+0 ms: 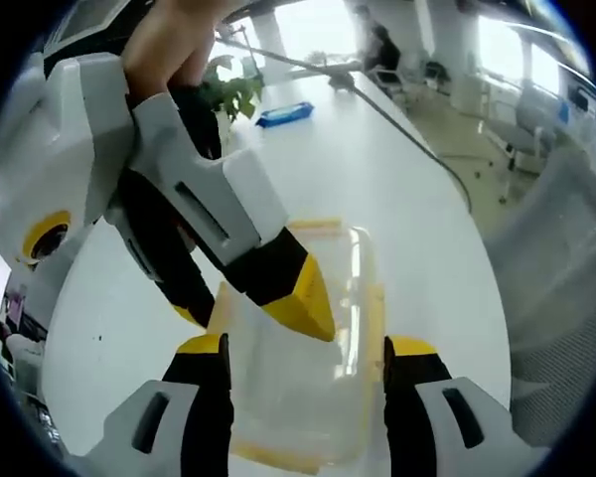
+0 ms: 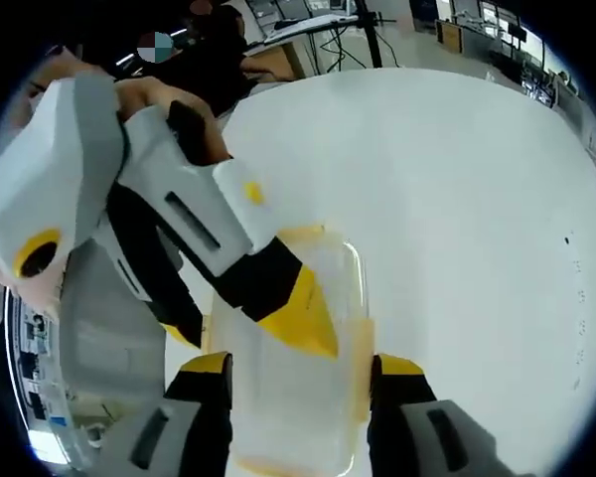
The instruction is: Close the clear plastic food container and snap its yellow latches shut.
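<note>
1. Greenery, a potted plant (image 1: 233, 94), is seen at the far left of the white desk (image 1: 377, 169) in the left gripper view, with a blue packet (image 1: 285, 114) just beside it and a cable (image 1: 397, 124) trailing off to the right.
2. The clear plastic food container (image 1: 308, 368) is found lying on the desk, between the spread jaws of the left hand-held gripper (image 1: 303, 373); nothing is pinched by them, and contact with its sides cannot be told.
3. The right hand-held gripper (image 1: 308, 303) is seen coming in from the left of that view, its yellow tip resting over the lid; whether its jaws are parted cannot be told there.
4. In the right gripper view the container (image 2: 298, 397) again lies between spread jaws (image 2: 300, 383), which are judged to be holding nothing.
5. Yellow latches (image 1: 375, 308) are seen along the container's edges; whether they are snapped cannot be told.
6. The container is judged light, thin-walled, somewhat flexible and slippery, so pressure is best applied at the stiffer rim and on each latch, one side being steadied meanwhile.
</note>
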{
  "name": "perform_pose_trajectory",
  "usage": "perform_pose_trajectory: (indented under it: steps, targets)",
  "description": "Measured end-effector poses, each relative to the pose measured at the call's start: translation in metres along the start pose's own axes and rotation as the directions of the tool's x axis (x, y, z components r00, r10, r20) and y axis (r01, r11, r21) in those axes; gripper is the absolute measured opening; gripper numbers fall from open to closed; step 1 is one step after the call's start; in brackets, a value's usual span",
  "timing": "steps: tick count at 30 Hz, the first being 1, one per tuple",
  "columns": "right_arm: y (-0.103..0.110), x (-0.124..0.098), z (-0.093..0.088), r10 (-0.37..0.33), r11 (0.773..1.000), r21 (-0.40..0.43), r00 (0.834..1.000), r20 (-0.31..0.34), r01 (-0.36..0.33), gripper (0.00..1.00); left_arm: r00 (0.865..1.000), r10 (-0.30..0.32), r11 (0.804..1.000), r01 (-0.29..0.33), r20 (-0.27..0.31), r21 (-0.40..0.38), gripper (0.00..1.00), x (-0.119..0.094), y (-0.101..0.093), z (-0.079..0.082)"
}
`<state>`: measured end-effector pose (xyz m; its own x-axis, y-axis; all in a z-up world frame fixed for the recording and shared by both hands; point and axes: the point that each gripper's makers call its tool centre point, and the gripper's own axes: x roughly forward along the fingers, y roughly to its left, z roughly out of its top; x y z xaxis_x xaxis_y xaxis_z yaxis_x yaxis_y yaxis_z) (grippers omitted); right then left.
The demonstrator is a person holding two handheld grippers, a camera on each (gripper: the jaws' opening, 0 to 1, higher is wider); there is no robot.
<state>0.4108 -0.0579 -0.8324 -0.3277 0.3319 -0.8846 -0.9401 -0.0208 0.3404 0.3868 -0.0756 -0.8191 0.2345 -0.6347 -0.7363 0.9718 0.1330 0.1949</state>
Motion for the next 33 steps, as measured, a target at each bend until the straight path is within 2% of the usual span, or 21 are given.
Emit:
perform_pose_trajectory:
  steps: [5, 11, 17, 23, 33]
  targets:
    - [-0.0014, -0.0022, 0.0001, 0.022, 1.0, -0.001, 1.0, 0.011, -0.022, 0.5, 1.0, 0.009, 1.0, -0.009, -0.002, 0.004, 0.58, 0.0002, 0.0, -0.0001]
    - [0.0009, -0.002, 0.0006, 0.011, 1.0, 0.0, 0.999, 0.032, -0.011, 0.51, 1.0, 0.021, 1.0, -0.021, 0.012, 0.009, 0.58, 0.001, -0.0006, -0.0005]
    - [0.002, -0.0013, 0.0013, 0.008, 1.0, -0.001, 1.0, 0.027, -0.008, 0.51, 0.997, 0.067, 0.998, -0.067, 0.026, 0.018, 0.58, 0.0037, -0.0018, -0.0011]
    - [0.0038, -0.0009, 0.0026, -0.008, 1.0, 0.009, 0.999, 0.052, 0.008, 0.51, 0.992, 0.124, 0.991, -0.125, 0.03, 0.053, 0.57, 0.0075, -0.0028, -0.0025]
    - [0.0056, -0.0008, 0.0024, -0.019, 1.0, 0.0, 0.999, 0.05, 0.019, 0.52, 0.989, 0.139, 0.987, -0.142, 0.053, 0.069, 0.58, 0.0071, -0.0009, -0.0028]
